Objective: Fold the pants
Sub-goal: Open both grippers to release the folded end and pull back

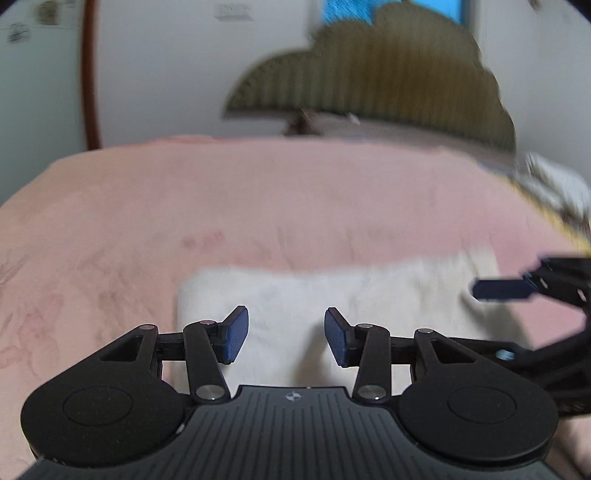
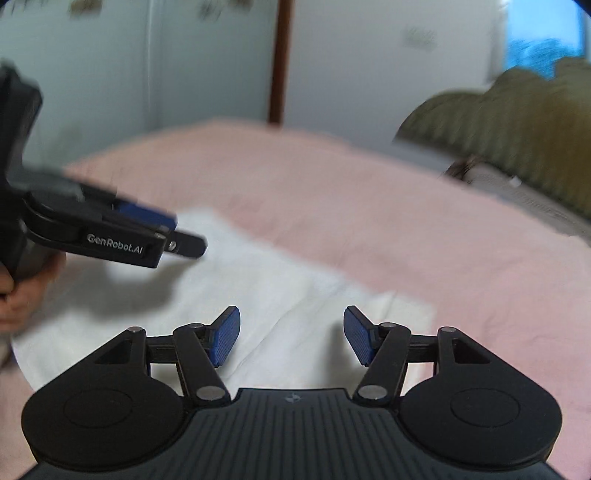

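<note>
The white pants [image 1: 332,295] lie folded flat on the pink bed [image 1: 258,192]. The left gripper [image 1: 286,338] hangs over them, half open and holding nothing. The right gripper [image 2: 291,336], at 3 o'clock from it, is also half open and empty.

The olive headboard [image 2: 517,122] is being cut by the right edge; wall papers [image 1: 234,13] are being blurred unreadable; white pants' [image 1: 295,295] near edge is being hidden behind the left gripper [image 1: 286,338].

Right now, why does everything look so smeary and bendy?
Left wrist view: the pink bed and headboard are motion-blurred, while the left gripper stays sharp. Right wrist view: the white pants look soft, and the fisheye curves the bed's edge and darkens the corners.
</note>
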A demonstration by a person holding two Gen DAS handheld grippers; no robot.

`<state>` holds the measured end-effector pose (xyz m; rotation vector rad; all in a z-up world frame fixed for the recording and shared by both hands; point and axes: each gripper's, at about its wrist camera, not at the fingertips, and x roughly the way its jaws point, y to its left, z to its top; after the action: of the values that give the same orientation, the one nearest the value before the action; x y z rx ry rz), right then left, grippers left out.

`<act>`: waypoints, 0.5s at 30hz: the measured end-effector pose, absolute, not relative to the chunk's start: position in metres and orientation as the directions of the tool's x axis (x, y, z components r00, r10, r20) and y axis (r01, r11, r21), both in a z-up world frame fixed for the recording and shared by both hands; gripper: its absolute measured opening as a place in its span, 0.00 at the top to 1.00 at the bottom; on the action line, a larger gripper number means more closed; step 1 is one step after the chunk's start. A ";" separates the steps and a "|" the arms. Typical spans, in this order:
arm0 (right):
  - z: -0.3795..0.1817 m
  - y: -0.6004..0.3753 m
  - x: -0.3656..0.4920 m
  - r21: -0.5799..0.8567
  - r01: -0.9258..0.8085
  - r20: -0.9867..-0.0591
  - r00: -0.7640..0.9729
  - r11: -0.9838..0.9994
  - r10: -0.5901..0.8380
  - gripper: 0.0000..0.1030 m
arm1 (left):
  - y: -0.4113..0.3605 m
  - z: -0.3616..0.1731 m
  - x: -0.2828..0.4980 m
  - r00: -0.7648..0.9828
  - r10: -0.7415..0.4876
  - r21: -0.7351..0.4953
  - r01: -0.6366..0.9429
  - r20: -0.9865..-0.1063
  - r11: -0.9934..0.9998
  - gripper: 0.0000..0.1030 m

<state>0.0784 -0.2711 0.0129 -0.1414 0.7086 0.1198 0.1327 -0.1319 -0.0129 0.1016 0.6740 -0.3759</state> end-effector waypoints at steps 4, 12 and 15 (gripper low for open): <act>-0.005 -0.281 0.072 -0.078 -0.120 -0.687 0.726 0.990 0.034 0.38 | -0.147 -0.034 0.115 0.748 -0.285 0.119 0.435 -0.600 0.892 0.53; -0.004 -0.267 0.024 -0.022 -0.195 -0.659 0.740 0.981 0.132 0.38 | -0.135 -0.029 0.087 0.699 -0.386 -0.002 0.482 -0.602 0.876 0.48; -0.016 -0.274 0.021 0.016 -0.159 -0.659 0.741 0.987 0.130 0.37 | -0.145 -0.040 0.081 0.722 -0.364 0.058 0.487 -0.588 0.872 0.47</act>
<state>0.0207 -0.2736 -0.0160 -0.0419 0.7195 0.1587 0.0813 -0.1452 -0.0397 0.2155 0.6014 -0.4736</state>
